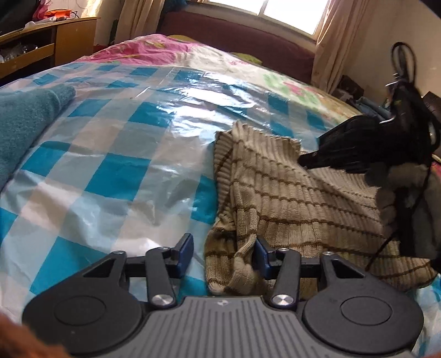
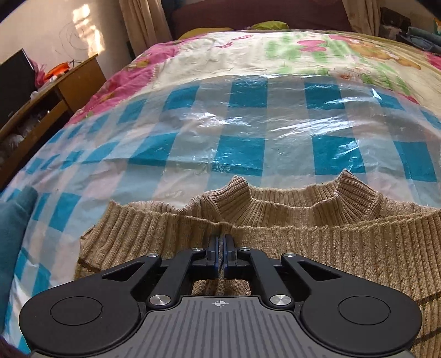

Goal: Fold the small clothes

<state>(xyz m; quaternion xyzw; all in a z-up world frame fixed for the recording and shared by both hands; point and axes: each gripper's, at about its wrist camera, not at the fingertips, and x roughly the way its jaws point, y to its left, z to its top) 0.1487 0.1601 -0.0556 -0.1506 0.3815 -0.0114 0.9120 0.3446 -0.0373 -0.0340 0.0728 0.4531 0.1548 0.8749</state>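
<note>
Right gripper pinches sweater fabric, pad contact hidden in folds. Left gripper half open around a sweater fold; grip unclear.

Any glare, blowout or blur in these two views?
Left wrist: window blown out, glare streaks on the plastic sheet, right tool dark and soft. Right wrist: specular patches mid plastic sheet, sun patch on wall, beige sweater sharp.
</note>
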